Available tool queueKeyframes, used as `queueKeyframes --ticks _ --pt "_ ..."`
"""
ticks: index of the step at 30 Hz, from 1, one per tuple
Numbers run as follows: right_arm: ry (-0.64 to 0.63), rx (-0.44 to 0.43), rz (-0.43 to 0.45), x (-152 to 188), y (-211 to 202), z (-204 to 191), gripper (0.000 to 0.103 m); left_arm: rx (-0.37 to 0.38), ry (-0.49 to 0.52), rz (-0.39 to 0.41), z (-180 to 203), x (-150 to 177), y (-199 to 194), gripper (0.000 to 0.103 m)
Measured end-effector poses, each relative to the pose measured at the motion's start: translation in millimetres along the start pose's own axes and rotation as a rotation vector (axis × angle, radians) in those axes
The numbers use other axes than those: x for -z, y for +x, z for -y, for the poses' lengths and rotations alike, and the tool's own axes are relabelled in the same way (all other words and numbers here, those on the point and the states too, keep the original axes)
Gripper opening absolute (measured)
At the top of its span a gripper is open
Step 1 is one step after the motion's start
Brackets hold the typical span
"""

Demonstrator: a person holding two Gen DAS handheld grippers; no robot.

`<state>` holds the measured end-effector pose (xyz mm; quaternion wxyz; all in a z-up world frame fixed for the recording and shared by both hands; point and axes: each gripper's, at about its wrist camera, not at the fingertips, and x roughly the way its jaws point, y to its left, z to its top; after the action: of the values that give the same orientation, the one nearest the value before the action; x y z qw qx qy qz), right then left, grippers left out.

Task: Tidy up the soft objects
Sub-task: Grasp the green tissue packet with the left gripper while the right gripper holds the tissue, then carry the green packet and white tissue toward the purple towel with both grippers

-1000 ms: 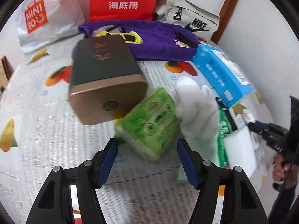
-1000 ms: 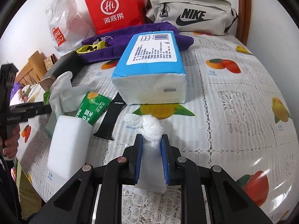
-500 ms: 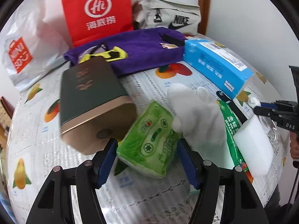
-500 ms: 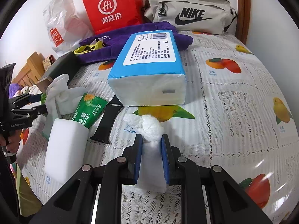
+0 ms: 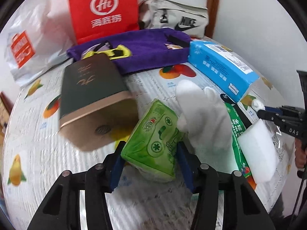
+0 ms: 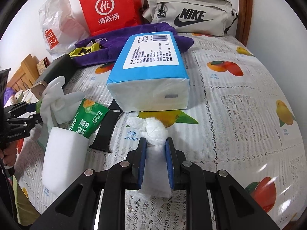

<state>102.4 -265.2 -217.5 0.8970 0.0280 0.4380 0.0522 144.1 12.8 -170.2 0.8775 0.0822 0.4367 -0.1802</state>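
A green tissue pack (image 5: 153, 143) lies on the fruit-print tablecloth (image 5: 38, 149) between the blue pads of my left gripper (image 5: 150, 149). The jaws are closing, and both pads touch the pack's sides. A white glove (image 5: 207, 118) leans against the pack's right side. My right gripper (image 6: 155, 143) is shut on a knotted white cloth wad (image 6: 153, 130), which rests on the tablecloth in front of a blue tissue pack (image 6: 151, 72). In the right wrist view the left gripper (image 6: 28, 113) shows at the left edge, beside the glove (image 6: 55, 103).
A dark green and gold box (image 5: 92, 95) sits just left of the green pack. A white sponge block (image 6: 63, 157), green sachet (image 6: 90, 118) and black strap (image 6: 107, 128) lie between the grippers. Purple towel (image 6: 134, 36), red bag (image 6: 111, 5), Nike bag (image 6: 191, 15) and plastic bag (image 6: 55, 25) line the back.
The left jaws have closed in from wide apart onto the green tissue pack, and the left view has rolled a little. The right gripper holds the white wad as before.
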Motion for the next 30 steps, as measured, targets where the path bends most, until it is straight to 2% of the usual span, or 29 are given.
queueKeyframes --ticks 6,10,18,30 --pt "0.010 0.003 -0.002 6.2 -9.7 2.3 0.020 -0.026 -0.101 0.004 -9.9 17.2 -23.3 0.050" --pt "0.015 0.002 0.000 7.6 -16.6 5.1 0.020 -0.074 -0.162 0.012 -18.1 25.0 -37.8 0.050" --pt "-0.004 -0.028 0.057 1.1 -43.7 0.6 0.020 -0.138 -0.269 0.051 -34.5 32.2 -68.4 0.050" --pt "-0.048 -0.074 0.134 -33.8 -76.2 -12.2 0.020 -0.139 -0.323 0.110 -33.7 9.0 -98.1 0.050"
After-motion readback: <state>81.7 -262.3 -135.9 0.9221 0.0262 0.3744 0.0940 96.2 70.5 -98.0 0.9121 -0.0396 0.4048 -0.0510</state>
